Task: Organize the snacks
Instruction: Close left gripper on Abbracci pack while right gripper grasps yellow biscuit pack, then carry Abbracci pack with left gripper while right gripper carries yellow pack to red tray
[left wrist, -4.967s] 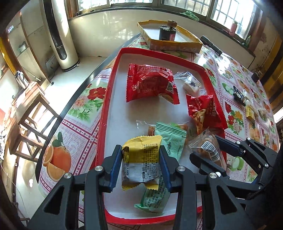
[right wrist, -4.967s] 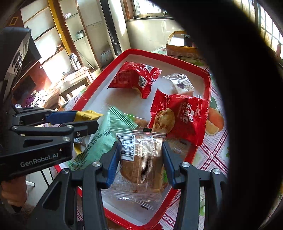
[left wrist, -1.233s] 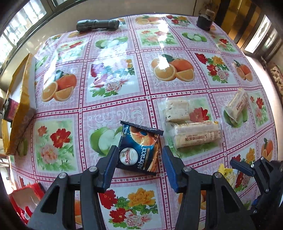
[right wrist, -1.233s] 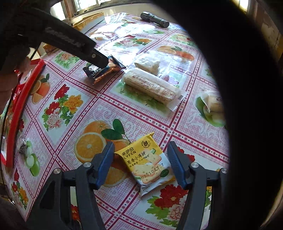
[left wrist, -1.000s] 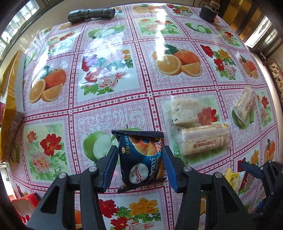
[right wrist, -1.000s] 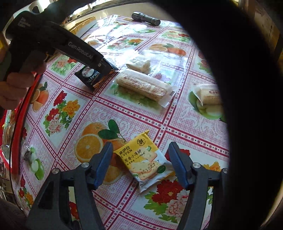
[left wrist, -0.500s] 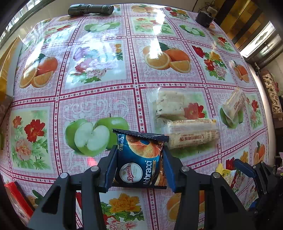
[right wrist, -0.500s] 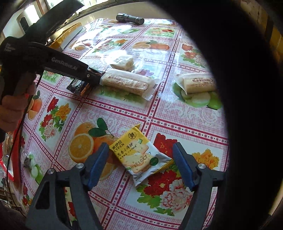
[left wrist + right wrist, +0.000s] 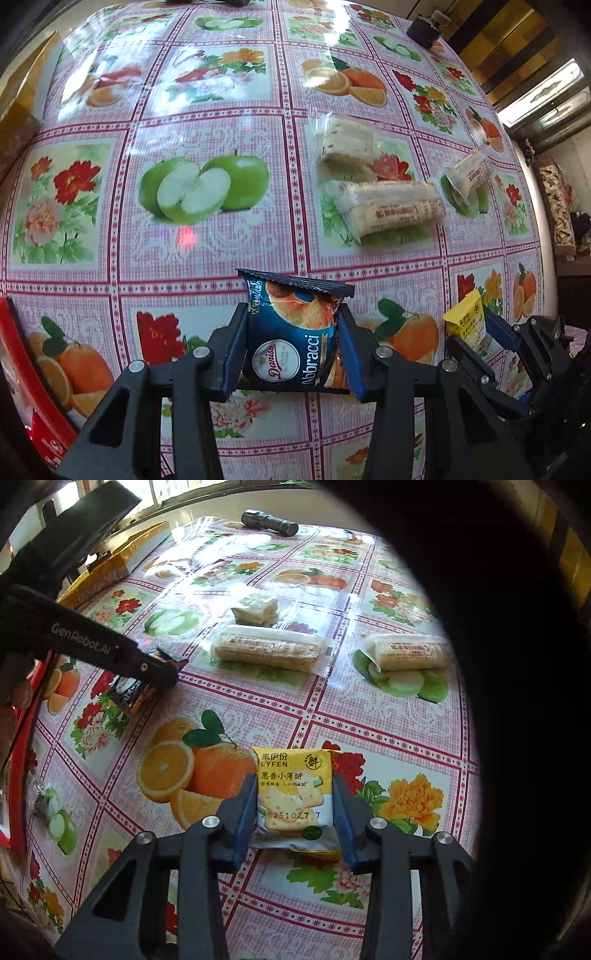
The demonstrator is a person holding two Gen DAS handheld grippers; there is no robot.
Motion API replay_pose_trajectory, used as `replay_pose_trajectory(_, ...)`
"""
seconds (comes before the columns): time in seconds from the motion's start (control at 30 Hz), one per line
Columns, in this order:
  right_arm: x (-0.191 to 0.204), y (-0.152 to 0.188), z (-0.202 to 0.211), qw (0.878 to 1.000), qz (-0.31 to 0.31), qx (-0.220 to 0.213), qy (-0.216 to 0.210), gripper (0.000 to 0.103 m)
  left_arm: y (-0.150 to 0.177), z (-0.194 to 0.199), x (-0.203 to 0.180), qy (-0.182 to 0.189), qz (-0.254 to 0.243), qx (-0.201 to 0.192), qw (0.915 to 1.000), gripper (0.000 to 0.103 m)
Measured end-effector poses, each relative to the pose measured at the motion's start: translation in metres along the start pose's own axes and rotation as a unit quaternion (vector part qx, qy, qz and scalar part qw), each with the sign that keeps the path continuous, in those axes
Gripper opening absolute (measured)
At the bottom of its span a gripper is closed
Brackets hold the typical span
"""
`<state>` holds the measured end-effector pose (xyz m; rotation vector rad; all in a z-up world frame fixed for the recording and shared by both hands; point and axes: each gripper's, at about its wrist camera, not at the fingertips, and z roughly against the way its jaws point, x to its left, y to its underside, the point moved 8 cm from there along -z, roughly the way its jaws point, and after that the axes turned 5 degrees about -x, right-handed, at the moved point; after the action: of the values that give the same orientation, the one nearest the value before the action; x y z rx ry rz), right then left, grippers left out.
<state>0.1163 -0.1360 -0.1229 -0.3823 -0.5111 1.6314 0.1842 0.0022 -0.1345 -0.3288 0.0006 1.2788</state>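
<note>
Two packets are in our grippers above the fruit-print tablecloth (image 9: 207,243). At far left we see a red tray (image 9: 26,373) edge. Our left gripper (image 9: 293,347) pinches the blue Abbracci packet (image 9: 293,332) between its pads. Beyond lie three clear-wrapped cakes (image 9: 388,210). Our right gripper (image 9: 295,812) has just been closing, and it clamps the yellow cracker packet (image 9: 291,794).

My left gripper (image 9: 291,343) clamps the blue Abbracci packet (image 9: 295,332) between its fingers (image 9: 232,350), having just closed in on it, over the fruit-patterned table (image 9: 221,110). Two clear-wrapped cakes (image 9: 384,206) lie ahead. My right gripper (image 9: 476,332) pinches a yellow cracker packet (image 9: 465,325).
</note>
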Motion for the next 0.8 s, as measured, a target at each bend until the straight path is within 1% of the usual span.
replay_pose_trajectory(0.17,0.001,0.017,0.018,1.0,-0.022,-0.007,-0.006,0.04,0.044,0.009,-0.005,-0.002,-0.019,-0.003,0.9998,0.045)
replay_pose_trajectory(0.23,0.003,0.024,0.024,0.999,-0.031,-0.009,-0.009,0.04,0.062,0.012,-0.011,0.004,-0.025,-0.003,0.9997,0.045)
replay_pose_trajectory(0.3,0.008,0.031,0.03,0.999,-0.035,-0.01,-0.011,0.04,0.081,0.016,-0.017,0.01,-0.031,-0.003,0.9994,0.045)
replay_pose_trajectory(0.4,0.015,0.042,0.038,0.999,-0.032,-0.01,-0.01,0.04,0.106,0.022,-0.02,0.01,-0.035,-0.009,0.9993,0.045)
replay_pose_trajectory(0.57,0.027,0.062,0.049,0.999,-0.038,-0.01,-0.015,0.04,0.141,0.034,-0.016,-0.016,-0.051,-0.034,0.998,0.045)
replay_pose_trajectory(0.7,0.033,0.071,0.054,0.999,-0.044,-0.01,-0.015,0.04,0.164,0.043,-0.013,-0.033,-0.057,-0.054,0.9963,0.045)
replay_pose_trajectory(0.8,0.039,0.076,0.057,0.999,-0.045,-0.009,-0.017,0.04,0.172,0.05,-0.008,-0.033,-0.054,-0.059,0.9962,0.045)
